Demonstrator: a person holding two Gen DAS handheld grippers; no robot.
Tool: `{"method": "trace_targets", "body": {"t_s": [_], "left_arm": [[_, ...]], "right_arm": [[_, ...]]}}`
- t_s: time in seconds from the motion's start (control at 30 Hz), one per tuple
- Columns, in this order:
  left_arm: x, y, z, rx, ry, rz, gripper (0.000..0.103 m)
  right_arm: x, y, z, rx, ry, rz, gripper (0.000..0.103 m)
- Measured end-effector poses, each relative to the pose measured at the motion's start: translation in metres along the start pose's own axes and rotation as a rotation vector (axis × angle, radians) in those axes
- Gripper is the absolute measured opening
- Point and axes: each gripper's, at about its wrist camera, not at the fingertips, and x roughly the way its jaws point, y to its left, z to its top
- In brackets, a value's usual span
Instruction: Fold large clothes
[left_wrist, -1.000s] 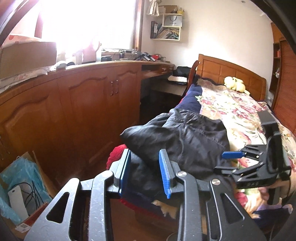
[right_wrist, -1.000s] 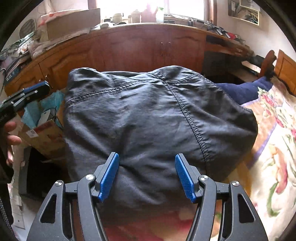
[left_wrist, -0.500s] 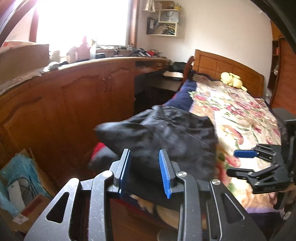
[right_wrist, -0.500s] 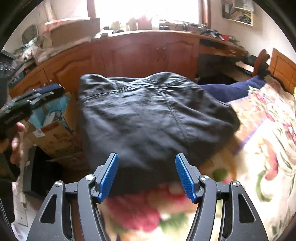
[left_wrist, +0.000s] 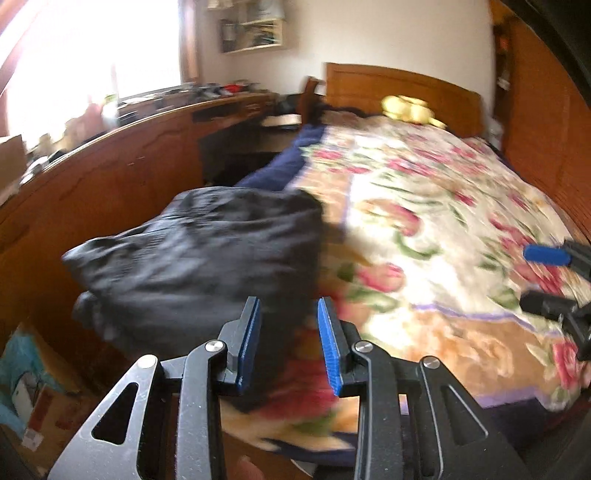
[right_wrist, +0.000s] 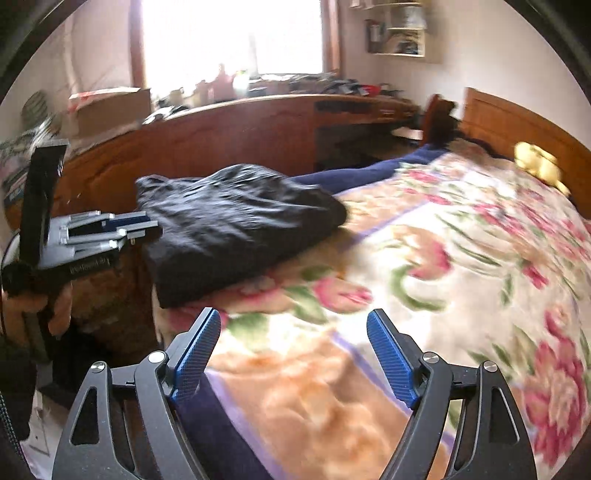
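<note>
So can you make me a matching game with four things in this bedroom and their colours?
Things:
1. folded clothes
2. toy by the headboard
3. gripper pads
4. blanket

Colours:
A. blue
B. flowery pink and cream
C. black
D. yellow

Pairs: 1-C, 2-D, 3-A, 4-B

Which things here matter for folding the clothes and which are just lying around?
For the job:
- dark garment, folded at the bed's near corner
- floral bedspread, the folding surface
- left hand-held gripper, open
- right hand-held gripper, open

Lying about:
- yellow plush toy by the headboard
- cardboard box on the counter
- wall shelf
</note>
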Motion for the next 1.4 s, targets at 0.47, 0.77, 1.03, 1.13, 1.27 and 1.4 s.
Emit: {"method": "trace_targets", "body": {"t_s": [0.47, 0.77, 1.03, 1.13, 1.27, 1.4], "left_arm": [[-0.026, -0.163, 0.0, 0.16, -0.026, -0.24, 0.033], [-0.06, -0.229, 0.008, 0.187, -0.079, -0.339, 0.033], [-0.087, -0.248, 0.008, 0.159, -0.132, -0.357, 0.033], [-0.093, -0.25, 0.01, 0.15, -0.142, -0.368, 0.033], [-0.097, -0.253, 0.009, 0.158, -0.151, -0.364, 0.033], [-0.097, -0.254, 0.008, 0.158, -0.143, -0.365, 0.033]], "right_arm": [[-0.135, -0.047, -0.093, 0.22, -0.062, -0.301, 0.083], [-0.217, -0.04, -0.122, 0.309, -0.144, -0.434, 0.083], [-0.275, -0.017, -0.148, 0.355, -0.24, -0.551, 0.083], [-0.283, -0.012, -0.157, 0.381, -0.274, -0.57, 0.083], [-0.281, -0.009, -0.163, 0.394, -0.281, -0.577, 0.083], [-0.276, -0.007, -0.164, 0.404, -0.281, -0.575, 0.083]]}}
